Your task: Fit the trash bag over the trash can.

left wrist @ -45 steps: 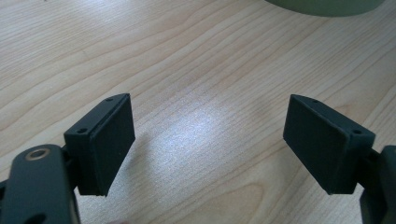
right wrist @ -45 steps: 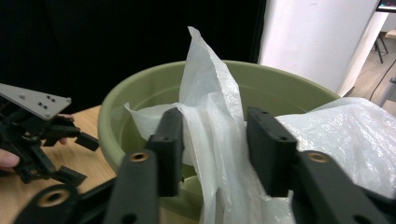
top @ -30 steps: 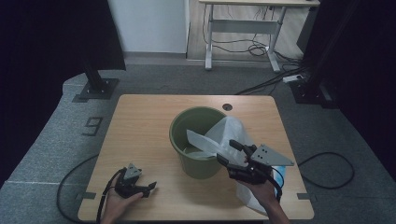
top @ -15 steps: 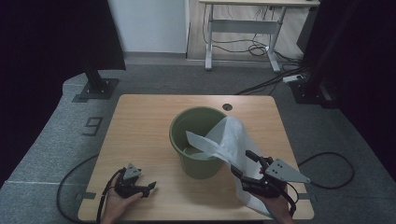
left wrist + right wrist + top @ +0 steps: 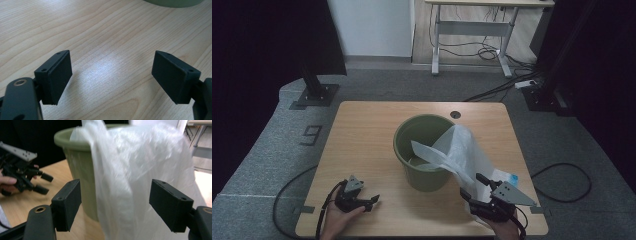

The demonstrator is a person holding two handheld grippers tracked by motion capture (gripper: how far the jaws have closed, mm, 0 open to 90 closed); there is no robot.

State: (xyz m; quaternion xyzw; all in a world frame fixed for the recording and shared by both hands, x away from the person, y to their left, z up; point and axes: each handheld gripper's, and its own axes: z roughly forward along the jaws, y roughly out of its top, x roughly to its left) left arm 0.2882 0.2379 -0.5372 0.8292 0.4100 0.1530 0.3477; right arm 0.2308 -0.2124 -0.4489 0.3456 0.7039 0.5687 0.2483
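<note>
White plastic bag (image 5: pixel 462 152) hangs over the rim of the green bucket (image 5: pixel 422 150) and down its right side to the wooden table (image 5: pixel 362 135). Right gripper (image 5: pixel 473 187) sits low by the bag (its jaws have just been opening, not pinching it). Left gripper (image 5: pixel 368 201) rests on the table, jaws wide apart.

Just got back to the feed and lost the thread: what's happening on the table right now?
A person is working a white plastic bag into a green bucket on the wooden table. Part of the bag lies inside the bucket; the rest drapes over its rim down to the table. The right claw sits low beside the draped plastic, jaws just opened, not pressing on it. The left claw rests open near the table's front edge, with bare wood between its jaws.
</note>
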